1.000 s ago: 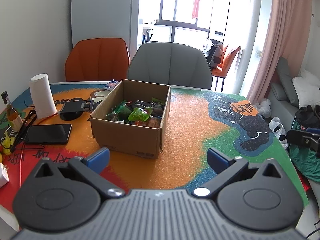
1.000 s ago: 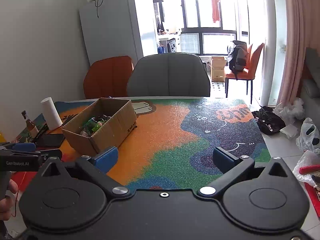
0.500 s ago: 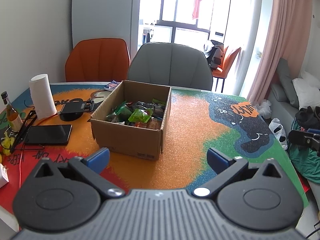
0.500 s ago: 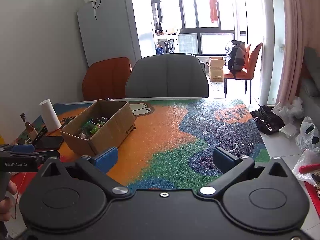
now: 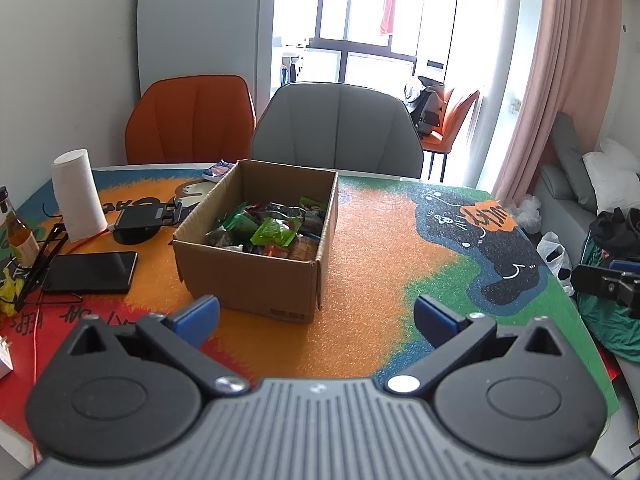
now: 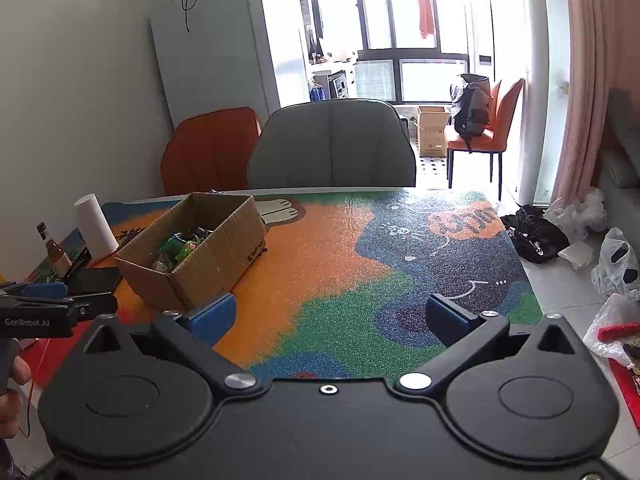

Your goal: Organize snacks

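Table (image 5: pixel 380 240), snack box (image 5: pixel 256 280) slightly nearer than before

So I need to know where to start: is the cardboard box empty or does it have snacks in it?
It has snacks in it: the cardboard box stands open-topped, with green and dark snack packets piled inside below the rim.

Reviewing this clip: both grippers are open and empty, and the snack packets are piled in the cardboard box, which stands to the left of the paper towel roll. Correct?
Not quite. The left wrist view shows the cardboard box standing to the right of the paper towel roll, not left. The rest holds: the snack packets lie inside the box, and the left gripper and right gripper are open and empty.
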The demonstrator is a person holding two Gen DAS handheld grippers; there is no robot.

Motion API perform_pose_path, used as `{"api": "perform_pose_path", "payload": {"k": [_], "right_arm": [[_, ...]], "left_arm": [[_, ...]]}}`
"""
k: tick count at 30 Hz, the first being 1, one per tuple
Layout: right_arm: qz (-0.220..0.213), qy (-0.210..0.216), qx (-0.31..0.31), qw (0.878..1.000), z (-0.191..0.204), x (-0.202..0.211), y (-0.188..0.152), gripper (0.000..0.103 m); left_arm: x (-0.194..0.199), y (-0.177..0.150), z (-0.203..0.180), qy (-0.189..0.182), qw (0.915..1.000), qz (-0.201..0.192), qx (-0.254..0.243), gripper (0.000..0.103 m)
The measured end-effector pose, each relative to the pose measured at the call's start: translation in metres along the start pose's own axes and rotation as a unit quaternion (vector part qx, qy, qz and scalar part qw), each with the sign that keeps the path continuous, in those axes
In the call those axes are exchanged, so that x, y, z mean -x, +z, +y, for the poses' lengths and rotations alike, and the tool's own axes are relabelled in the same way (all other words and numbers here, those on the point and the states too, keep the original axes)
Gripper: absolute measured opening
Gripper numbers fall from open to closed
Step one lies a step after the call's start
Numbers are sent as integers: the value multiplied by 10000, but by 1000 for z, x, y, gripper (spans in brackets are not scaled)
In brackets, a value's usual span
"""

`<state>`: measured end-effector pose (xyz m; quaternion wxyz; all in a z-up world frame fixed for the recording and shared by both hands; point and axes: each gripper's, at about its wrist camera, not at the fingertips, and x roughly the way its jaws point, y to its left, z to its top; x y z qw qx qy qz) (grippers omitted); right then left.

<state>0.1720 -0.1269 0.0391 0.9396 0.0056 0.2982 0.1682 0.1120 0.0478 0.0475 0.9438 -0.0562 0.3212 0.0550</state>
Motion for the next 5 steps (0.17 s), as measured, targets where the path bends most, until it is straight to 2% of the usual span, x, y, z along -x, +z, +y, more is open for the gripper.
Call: {"api": "perform_pose_path", "payload": {"k": [5], "right_arm": [[24,3,-6,10000,-1,-3,1,103]], "left_arm": [[-5,0,2,-16,10000,36,6,103]]}}
